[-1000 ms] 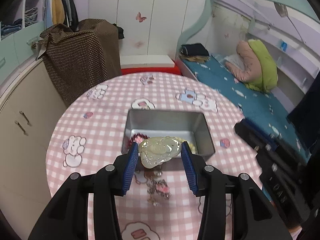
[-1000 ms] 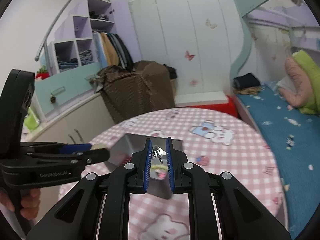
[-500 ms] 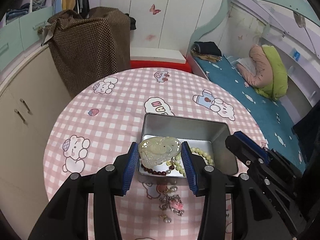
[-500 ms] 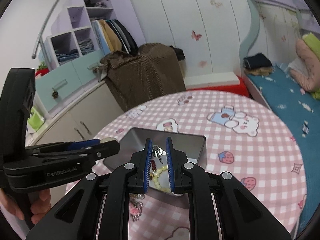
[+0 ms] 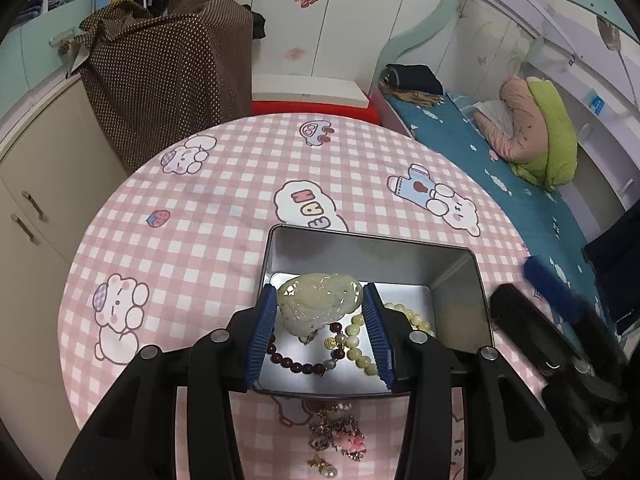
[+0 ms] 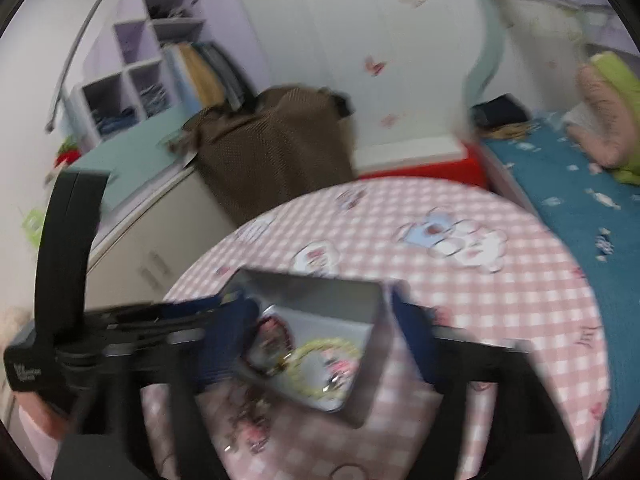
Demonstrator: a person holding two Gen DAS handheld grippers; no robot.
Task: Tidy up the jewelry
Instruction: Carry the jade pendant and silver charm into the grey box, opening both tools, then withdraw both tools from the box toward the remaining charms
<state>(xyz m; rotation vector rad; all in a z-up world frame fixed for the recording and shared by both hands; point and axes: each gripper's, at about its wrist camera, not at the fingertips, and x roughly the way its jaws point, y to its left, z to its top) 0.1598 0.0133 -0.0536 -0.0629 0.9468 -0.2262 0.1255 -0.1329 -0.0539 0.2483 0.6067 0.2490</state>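
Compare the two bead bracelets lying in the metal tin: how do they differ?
The dark red bracelet has small, deep maroon beads; the pale yellow bracelet has larger, creamy beads. The dark red bracelet lies toward the tin's left side, partly under the left gripper's carved stone; the pale yellow bracelet lies to its right, nearer the middle. Both are round-bead strands resting flat on the tin's floor, meeting near a gold charm.

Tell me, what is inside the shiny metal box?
Inside the metal box lie a dark red bead bracelet and a pale yellow bead bracelet. The pale carved pendant held by the left gripper hides part of the bottom.
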